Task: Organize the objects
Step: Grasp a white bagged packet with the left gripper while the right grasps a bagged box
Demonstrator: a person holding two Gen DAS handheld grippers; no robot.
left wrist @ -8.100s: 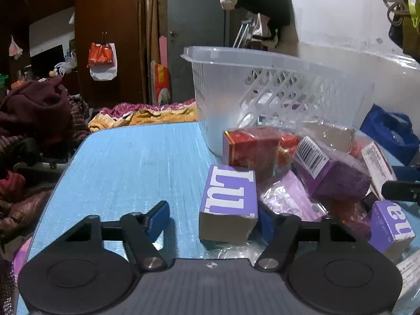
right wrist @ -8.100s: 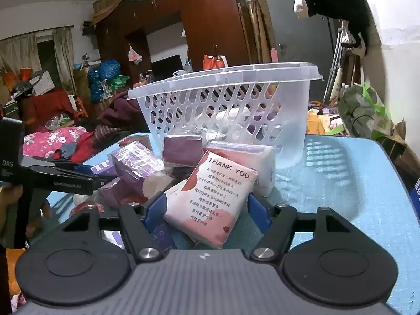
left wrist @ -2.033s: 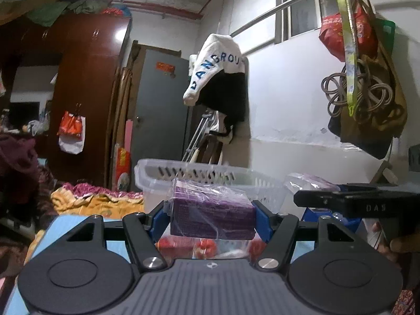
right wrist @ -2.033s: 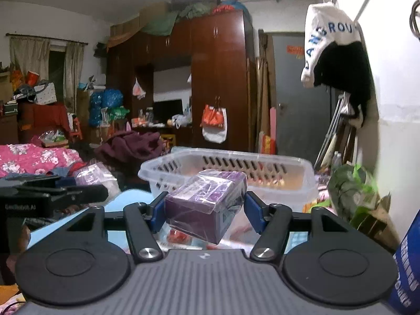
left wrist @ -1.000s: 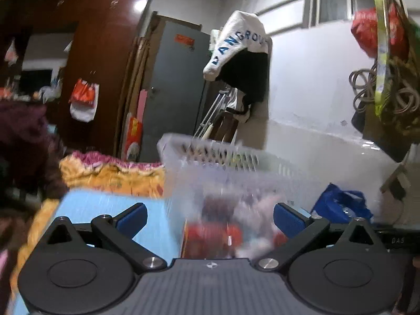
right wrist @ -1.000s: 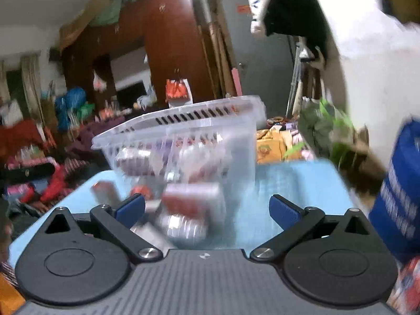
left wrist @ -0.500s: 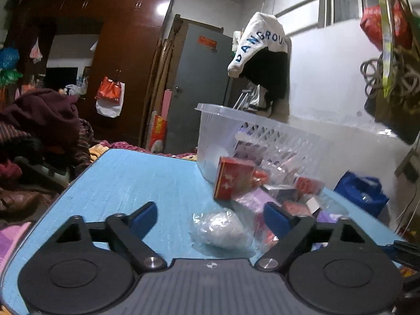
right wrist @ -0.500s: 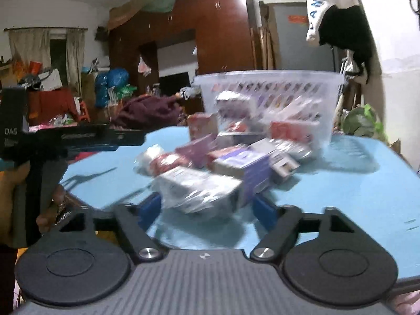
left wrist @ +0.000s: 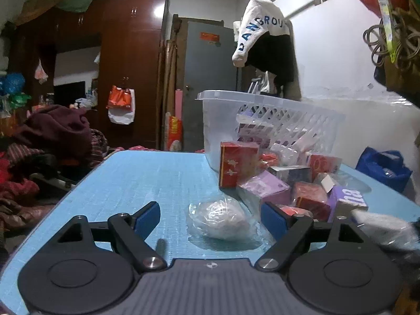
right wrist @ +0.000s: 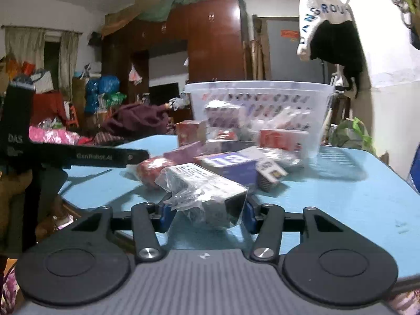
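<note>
In the left wrist view my left gripper (left wrist: 211, 216) is open, low over the blue table (left wrist: 157, 178), its fingers either side of a white lump in a clear bag (left wrist: 219, 220) without touching it. In the right wrist view my right gripper (right wrist: 206, 214) is shut on a grey box wrapped in clear plastic (right wrist: 207, 191) at the table's near edge. A white slotted basket (left wrist: 273, 126) stands at the back and holds several packets; it also shows in the right wrist view (right wrist: 260, 107).
A pile of red and purple boxes (left wrist: 278, 181) lies in front of the basket, with a red box (left wrist: 237, 166) upright at its left. The left gripper's handle (right wrist: 78, 155) crosses the right wrist view. A blue bag (left wrist: 383, 168) sits beyond the table's right side.
Both grippers dropped their purple packs into the basket and came back down to the table. The right gripper has closed on the grey wrapped box; the left has neared the bagged lump.
</note>
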